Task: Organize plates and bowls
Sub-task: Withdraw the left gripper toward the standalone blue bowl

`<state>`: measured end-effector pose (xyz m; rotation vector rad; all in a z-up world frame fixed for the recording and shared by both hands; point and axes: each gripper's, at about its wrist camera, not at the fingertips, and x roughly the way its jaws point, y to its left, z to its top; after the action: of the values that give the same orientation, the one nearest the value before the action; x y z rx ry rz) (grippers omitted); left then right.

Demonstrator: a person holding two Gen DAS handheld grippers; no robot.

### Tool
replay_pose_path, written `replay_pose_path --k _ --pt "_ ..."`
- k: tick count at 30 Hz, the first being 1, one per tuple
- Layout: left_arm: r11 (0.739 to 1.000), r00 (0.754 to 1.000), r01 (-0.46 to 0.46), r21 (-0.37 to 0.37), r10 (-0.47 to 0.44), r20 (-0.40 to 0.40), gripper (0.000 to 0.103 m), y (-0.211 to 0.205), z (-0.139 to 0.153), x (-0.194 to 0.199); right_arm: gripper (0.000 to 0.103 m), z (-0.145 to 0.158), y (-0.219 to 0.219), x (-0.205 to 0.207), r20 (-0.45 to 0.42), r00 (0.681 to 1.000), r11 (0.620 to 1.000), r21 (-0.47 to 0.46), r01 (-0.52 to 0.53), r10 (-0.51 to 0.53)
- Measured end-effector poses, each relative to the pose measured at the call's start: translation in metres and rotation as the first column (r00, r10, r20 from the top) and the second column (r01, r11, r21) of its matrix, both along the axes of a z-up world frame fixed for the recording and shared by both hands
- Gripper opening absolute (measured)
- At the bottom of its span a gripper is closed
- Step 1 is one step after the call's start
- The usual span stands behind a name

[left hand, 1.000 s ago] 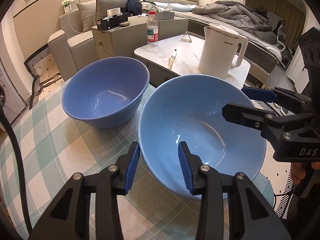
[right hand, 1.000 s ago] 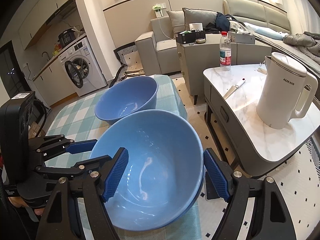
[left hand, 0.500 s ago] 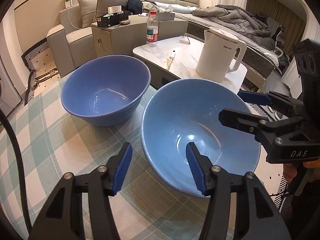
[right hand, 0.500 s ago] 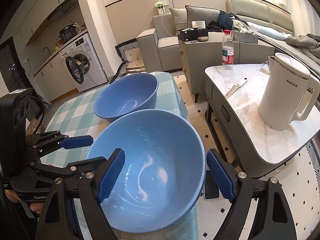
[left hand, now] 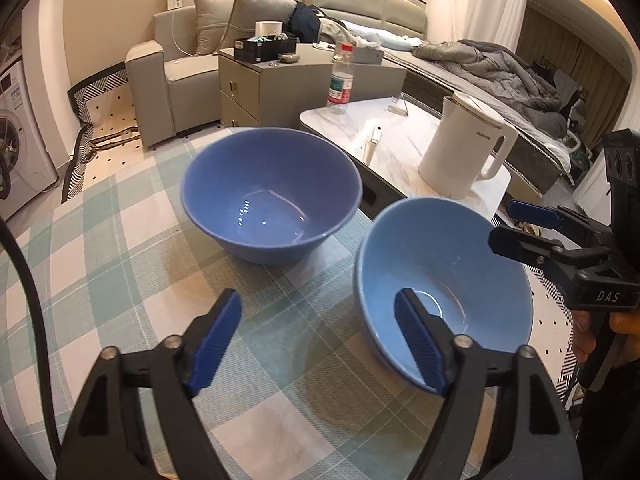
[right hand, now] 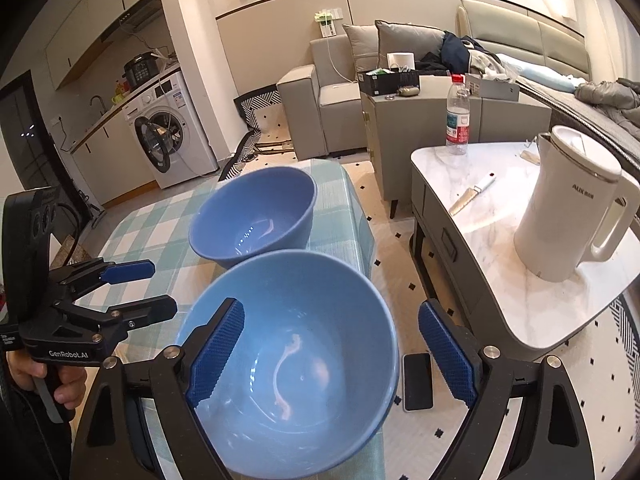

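Low in the left wrist frame, the left gripper (left hand: pixel 318 340) is hanging spread wide and empty over the checked tablecloth (left hand: pixel 120 248). Lower right, the pale blue glossy bowl (left hand: pixel 442 288) is sitting unstacked, the right gripper (right hand: pixel 332 350) gaping astride it. Farther up, the darker blue deep bowl (left hand: pixel 272 196) is waiting mid-frame, just beside; nesting is apparently left.
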<state>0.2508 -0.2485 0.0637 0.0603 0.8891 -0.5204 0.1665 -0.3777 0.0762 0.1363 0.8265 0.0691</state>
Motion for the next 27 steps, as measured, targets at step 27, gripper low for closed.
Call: replay_pose_path --k 27 --pt "0.988 0.989 -0.15 -0.039 0.15 0.011 0.101 0.039 0.007 0.042 0.102 0.012 0.025 0.068 -0.051 0.994 0.995 0.009 -0.1 0.1"
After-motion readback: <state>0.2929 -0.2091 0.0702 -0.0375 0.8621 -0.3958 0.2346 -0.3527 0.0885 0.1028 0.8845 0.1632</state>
